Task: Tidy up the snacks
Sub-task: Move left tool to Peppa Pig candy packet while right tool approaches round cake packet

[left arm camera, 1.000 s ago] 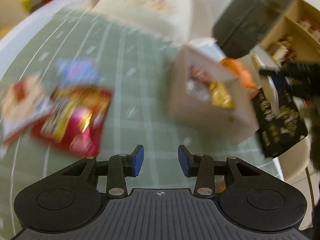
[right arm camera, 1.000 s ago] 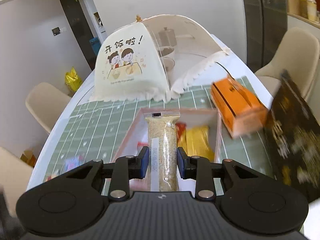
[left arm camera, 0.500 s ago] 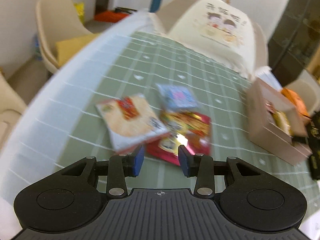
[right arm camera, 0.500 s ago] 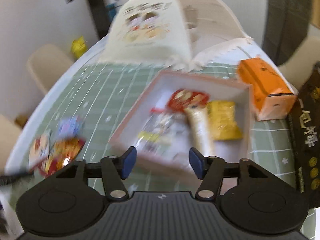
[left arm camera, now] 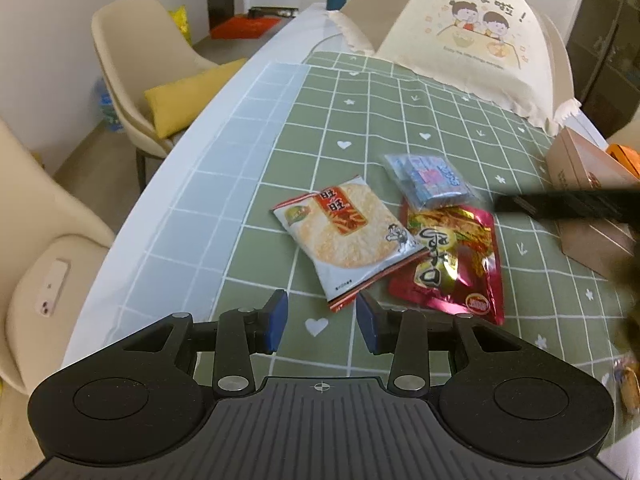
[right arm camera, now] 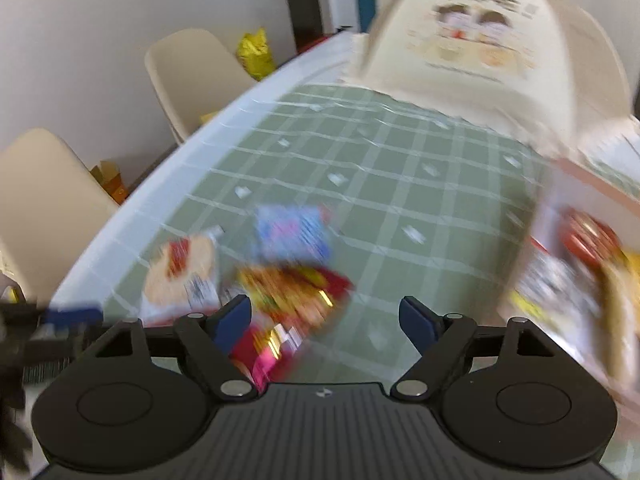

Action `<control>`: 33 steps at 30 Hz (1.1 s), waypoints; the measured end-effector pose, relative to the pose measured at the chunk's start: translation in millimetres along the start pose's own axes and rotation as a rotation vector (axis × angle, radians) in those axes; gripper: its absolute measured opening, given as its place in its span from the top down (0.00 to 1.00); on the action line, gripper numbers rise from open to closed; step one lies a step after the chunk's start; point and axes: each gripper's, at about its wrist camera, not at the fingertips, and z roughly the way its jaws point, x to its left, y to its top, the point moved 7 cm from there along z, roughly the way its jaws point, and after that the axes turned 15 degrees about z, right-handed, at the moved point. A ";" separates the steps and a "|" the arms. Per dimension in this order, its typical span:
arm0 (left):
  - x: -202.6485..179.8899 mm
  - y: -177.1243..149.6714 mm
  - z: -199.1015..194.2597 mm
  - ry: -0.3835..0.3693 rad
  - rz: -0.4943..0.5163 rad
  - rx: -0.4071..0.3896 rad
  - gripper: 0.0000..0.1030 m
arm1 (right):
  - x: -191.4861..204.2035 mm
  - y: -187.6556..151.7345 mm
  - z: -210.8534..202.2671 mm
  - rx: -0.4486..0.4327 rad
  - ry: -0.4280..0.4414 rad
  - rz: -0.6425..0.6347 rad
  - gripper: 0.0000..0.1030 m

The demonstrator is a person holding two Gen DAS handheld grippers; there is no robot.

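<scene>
Three loose packets lie on the green checked cloth: a white rice-cracker packet (left arm camera: 344, 236), a red foil packet (left arm camera: 452, 264) and a small blue one (left arm camera: 430, 180). My left gripper (left arm camera: 320, 316) hovers just short of the cracker packet's near corner, open and empty. The right wrist view is blurred. In it my right gripper (right arm camera: 326, 320) hangs over the red packet (right arm camera: 292, 292) with its jaws opening and nothing between them. The cardboard box (right arm camera: 592, 178) at the right holds several snacks. A dark blurred bar of the right gripper (left arm camera: 568, 204) crosses in front of the box (left arm camera: 592, 240).
A cream food cover (left arm camera: 472, 28) stands at the far end of the table. Beige chairs (left arm camera: 132, 60) line the left side, one with a yellow cushion (left arm camera: 188, 96), another with a phone (left arm camera: 52, 288). An orange carton (left arm camera: 624, 156) sits behind the box.
The right gripper let go of a long pale packet over the box, widened its jaws and swung left to the loose packets. The left gripper swung from the box to those packets.
</scene>
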 end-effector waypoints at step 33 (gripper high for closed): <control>-42.7 7.3 0.8 -0.171 -0.022 -0.078 0.59 | -80.8 -87.2 -40.9 0.117 -0.125 0.021 0.75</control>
